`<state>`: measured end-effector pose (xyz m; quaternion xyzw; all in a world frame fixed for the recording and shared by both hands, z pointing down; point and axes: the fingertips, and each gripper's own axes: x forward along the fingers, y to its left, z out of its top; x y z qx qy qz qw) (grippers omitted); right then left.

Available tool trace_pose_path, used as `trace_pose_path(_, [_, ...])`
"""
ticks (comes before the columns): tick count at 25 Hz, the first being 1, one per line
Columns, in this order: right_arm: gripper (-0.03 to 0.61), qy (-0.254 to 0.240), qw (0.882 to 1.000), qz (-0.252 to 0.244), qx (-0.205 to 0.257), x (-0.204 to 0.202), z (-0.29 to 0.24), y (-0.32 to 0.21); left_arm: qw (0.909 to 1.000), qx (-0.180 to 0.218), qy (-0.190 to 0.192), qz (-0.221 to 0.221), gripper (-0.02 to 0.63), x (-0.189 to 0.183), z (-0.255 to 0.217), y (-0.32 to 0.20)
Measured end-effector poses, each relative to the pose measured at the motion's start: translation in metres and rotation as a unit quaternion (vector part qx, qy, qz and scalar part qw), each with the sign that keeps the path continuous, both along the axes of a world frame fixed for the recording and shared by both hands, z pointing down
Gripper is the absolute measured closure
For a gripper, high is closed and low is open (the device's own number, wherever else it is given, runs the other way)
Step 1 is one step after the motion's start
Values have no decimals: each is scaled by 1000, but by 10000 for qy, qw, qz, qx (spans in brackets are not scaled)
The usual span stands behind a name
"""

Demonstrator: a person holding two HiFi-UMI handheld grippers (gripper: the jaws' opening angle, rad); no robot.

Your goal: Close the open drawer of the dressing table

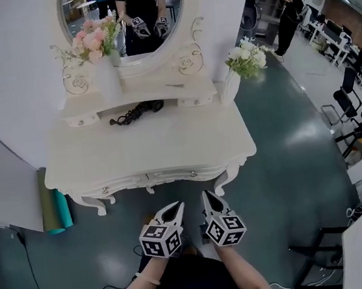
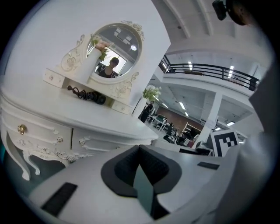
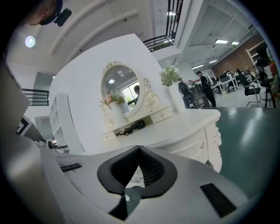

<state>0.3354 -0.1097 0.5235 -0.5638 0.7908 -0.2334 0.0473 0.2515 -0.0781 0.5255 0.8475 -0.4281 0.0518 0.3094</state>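
All front drawers (image 1: 149, 177) flush in the white dressing table (image 1: 148, 144)

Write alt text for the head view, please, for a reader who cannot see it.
The left gripper and right gripper, both shut and empty, hang just before a white dressing table whose drawers look closed; an oval mirror stands behind.

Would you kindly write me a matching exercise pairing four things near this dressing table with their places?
Things: 1 pink flower bouquet; 2 white flower bouquet; 3 black tangled bundle; 4 teal roll.
Places: A green floor, left of white dressing table; B tabletop, under raised shelf; C tabletop's right rear corner; D raised shelf, beside oval mirror.
Pairs: 1-D, 2-C, 3-B, 4-A.
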Motion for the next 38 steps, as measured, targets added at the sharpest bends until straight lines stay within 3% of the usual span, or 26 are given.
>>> trace_pose_path(5, [554,-340,9986,-274,295,-14,-46,25,9973,703,-201,81,617,1,-46,9])
trace_pose_path(10, [554,-242,9940,-796,717,-43,-89,42,9936,1083,-335,-10,617,-13,-70,16])
trace_pose_path(21, [557,-288,9846,-1390,1020,-78,-109,53,9895,1299,-431,-469,617,-47,-84,7])
trace_pose_path(24, [557,-225,9833,-1418,1119,-79,-111,54,9898,1281,-345,-520,617,-51,-84,8])
trace_pose_path(28, [557,-159,9836,-1472,1029,-80,-102,59,9884,1341,-567,-442,617,-47,-81,11])
trace_pose_path(38, [557,-215,9875,-1279,894,-70,-95,57,9887,1251,-687,-449,617,-47,-76,11])
